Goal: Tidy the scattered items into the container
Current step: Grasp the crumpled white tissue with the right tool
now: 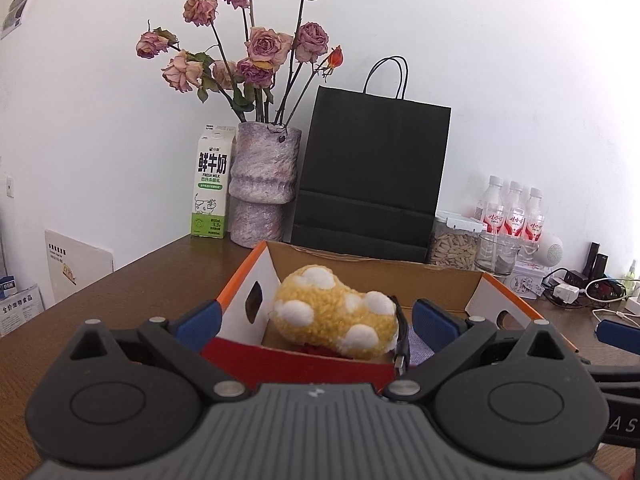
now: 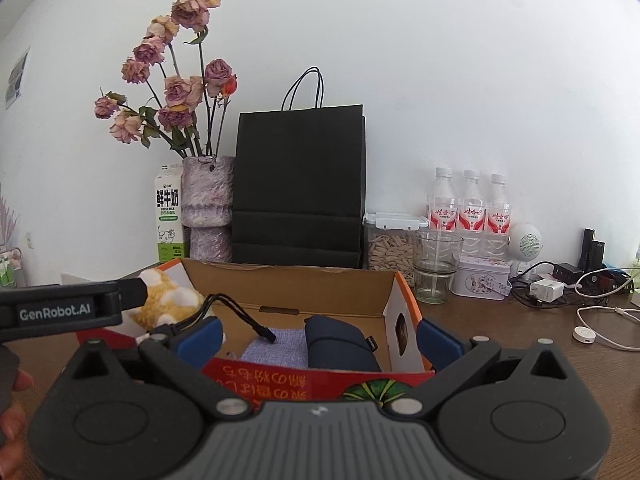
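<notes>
- Over the near edge of the cardboard box (image 1: 440,280), looking along my left gripper (image 1: 316,322): fingers spread wide, nothing between the blue pads, and I'm hovering just short of the red front wall
- Inside, the yellow plush toy (image 1: 334,312) with its white spots sits on the left side of the box, and a black cable (image 1: 402,336) drapes down its right flank with the plug end hanging near the front wall
- A corner of the grey-blue cloth (image 1: 420,346) peeks out just right of the toy, low in the box
- The brown table (image 1: 140,280) to the left of the box looks bare of loose items from here
- Now along my right gripper (image 2: 320,338): also splayed open, carrying nothing, poised over the front of the same box
- Here I see the cloth lying flat on the box floor, a dark blue pouch (image 2: 340,344) beside it on the right, the cable arching across from the toy
- Four things are in already, by my read; the chargers and white cords (image 2: 592,312) far right may be clutter or leftovers, I can't say
- Looks close to finished, perhaps just pulling clear
</notes>
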Demonstrator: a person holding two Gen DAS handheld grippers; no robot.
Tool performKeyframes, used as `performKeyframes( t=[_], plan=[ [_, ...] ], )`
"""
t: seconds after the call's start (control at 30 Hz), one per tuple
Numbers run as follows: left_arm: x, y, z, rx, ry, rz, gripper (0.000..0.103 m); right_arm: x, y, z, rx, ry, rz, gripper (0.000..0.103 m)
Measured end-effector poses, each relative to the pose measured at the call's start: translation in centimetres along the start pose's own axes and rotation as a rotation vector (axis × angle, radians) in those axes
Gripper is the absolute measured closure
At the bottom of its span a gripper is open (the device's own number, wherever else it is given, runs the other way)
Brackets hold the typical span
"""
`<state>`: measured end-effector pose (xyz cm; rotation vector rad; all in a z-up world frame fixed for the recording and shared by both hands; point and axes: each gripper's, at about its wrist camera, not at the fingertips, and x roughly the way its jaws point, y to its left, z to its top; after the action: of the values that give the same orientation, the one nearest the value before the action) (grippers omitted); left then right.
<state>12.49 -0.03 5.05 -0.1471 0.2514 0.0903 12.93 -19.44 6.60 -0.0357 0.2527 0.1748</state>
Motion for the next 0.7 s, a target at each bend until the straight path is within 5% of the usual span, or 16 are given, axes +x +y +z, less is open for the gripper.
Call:
performKeyframes(
  t=[0.7],
  plan=[
    [-4.4, 4.0, -3.0, 0.030, 0.053, 0.041, 0.000, -4.8, -0.4, -3.6, -0.010, 0.089, 0.001, 0.000]
  ],
)
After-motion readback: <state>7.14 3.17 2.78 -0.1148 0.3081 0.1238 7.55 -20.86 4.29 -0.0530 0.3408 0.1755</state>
